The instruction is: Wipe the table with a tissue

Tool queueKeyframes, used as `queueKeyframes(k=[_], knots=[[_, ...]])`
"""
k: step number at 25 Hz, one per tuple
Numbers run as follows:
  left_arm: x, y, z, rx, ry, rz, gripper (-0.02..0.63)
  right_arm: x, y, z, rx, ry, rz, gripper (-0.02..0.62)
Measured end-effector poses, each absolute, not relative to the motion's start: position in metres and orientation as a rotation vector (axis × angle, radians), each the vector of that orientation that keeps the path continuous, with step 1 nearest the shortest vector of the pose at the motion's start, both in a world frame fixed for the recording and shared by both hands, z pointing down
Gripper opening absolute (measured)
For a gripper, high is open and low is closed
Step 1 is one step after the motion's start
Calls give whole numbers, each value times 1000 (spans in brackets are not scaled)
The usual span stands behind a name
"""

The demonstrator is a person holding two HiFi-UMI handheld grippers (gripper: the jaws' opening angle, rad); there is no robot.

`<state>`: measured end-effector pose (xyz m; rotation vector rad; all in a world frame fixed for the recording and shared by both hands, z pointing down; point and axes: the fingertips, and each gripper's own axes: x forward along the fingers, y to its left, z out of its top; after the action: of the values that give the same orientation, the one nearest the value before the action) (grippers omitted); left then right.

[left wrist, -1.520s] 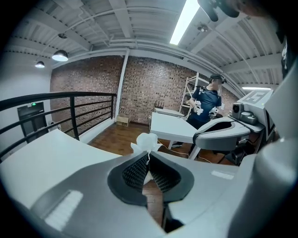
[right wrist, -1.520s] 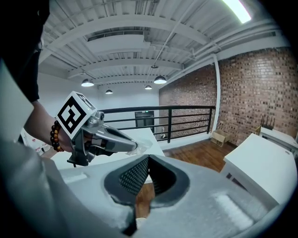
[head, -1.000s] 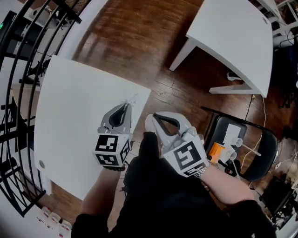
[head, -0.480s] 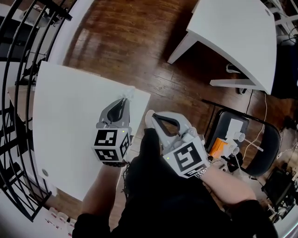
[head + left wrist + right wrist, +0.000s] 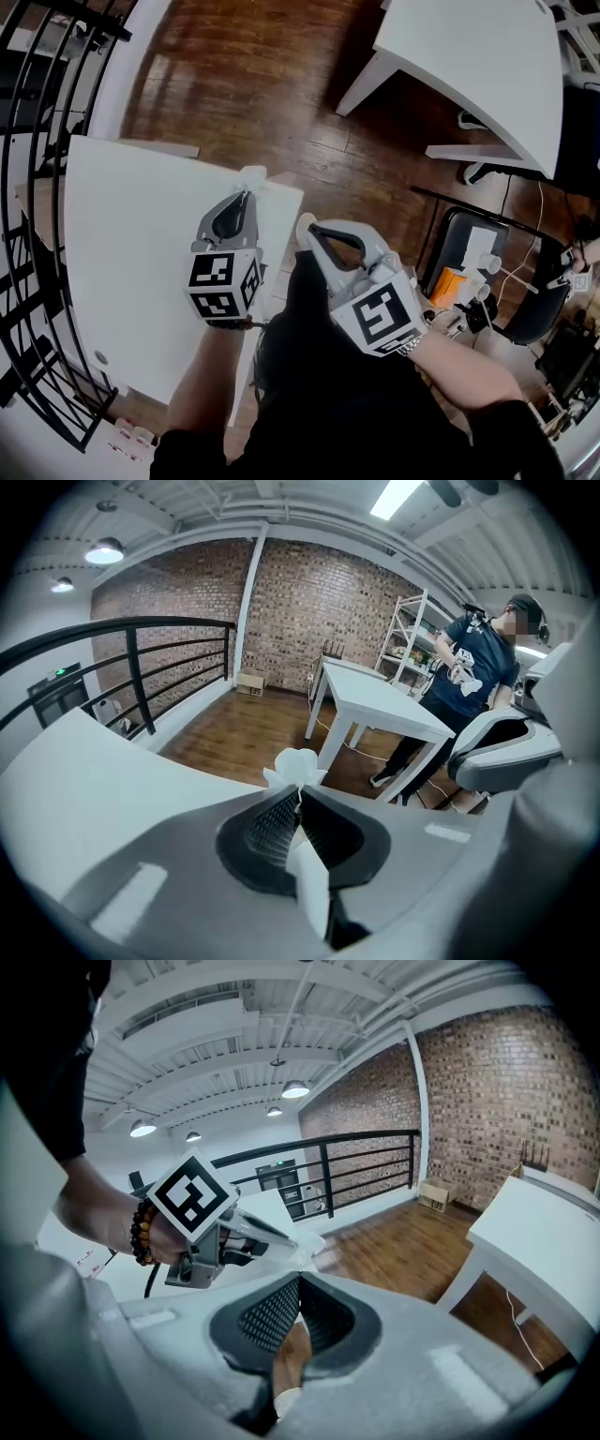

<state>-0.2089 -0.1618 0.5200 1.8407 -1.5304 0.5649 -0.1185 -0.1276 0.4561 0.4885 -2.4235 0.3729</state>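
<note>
A crumpled white tissue (image 5: 253, 175) sticks out past the tips of my left gripper (image 5: 247, 194), which is shut on it at the far right corner of the white table (image 5: 131, 244). In the left gripper view the tissue (image 5: 298, 766) bunches just beyond the left gripper (image 5: 298, 787), over the table's edge (image 5: 84, 780); whether it touches the table I cannot tell. My right gripper (image 5: 307, 228) hangs beside the table's right edge, shut, with nothing in it. The right gripper view shows the right gripper (image 5: 298, 1281) with its jaws together and the left gripper (image 5: 281, 1239) ahead holding the tissue (image 5: 307, 1246).
A second white table (image 5: 469, 66) stands far right on the wooden floor (image 5: 272, 84). A black chair (image 5: 525, 300) with small items sits at the right. A black railing (image 5: 37, 94) runs along the left. A person (image 5: 469, 667) stands by the far table.
My left gripper has slid with the tissue toward the table's far right corner. The right gripper keeps its place beside the table edge.
</note>
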Motion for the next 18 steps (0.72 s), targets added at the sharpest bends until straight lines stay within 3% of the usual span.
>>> queueKeyframes(k=[18], knots=[[-207,-167,549,1846,-1468,704,21,-110,-136,473,526,-2389,429,-9]])
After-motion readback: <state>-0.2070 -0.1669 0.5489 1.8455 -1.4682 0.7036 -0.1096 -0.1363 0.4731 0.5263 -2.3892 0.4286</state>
